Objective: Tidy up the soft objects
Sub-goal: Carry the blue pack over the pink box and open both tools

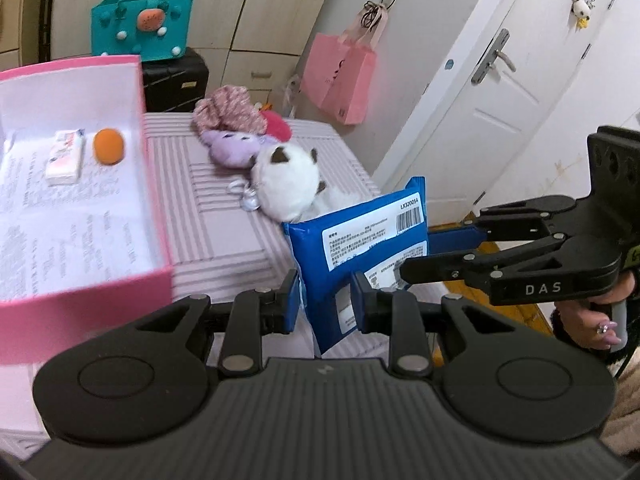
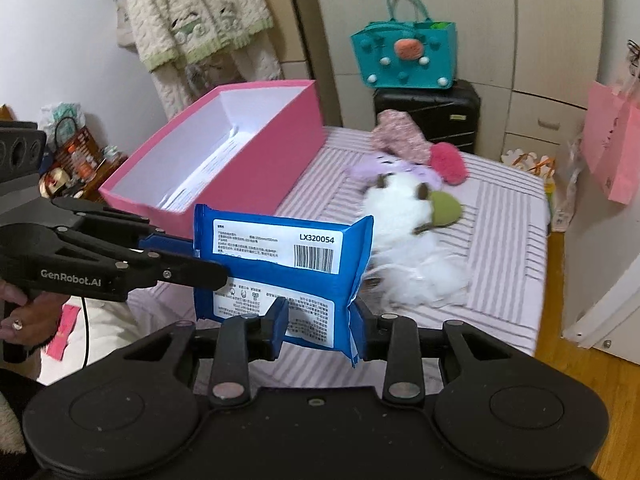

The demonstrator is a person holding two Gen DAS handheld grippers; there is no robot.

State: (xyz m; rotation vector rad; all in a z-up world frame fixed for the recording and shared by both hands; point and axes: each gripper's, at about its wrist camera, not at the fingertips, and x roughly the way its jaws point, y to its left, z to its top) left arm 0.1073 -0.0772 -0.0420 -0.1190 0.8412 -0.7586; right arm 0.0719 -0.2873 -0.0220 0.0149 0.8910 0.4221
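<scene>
While both tongs, left (image 1: 325,300) and right (image 2: 322,322), stand narrowly parted and clamp the blue pack (image 1: 360,248) by opposite ends, it hangs level above the counter (image 1: 224,216), apparently for transfer into the pink box (image 1: 156,208).

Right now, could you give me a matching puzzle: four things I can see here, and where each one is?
Things:
1. blue packet
2. orange ball
3. teal bag
4. white plush

Places:
A. on the black suitcase
B. inside the pink box
C. lying on the striped surface
D. lifted in the air

Pairs: 1-D, 2-B, 3-A, 4-C
</scene>
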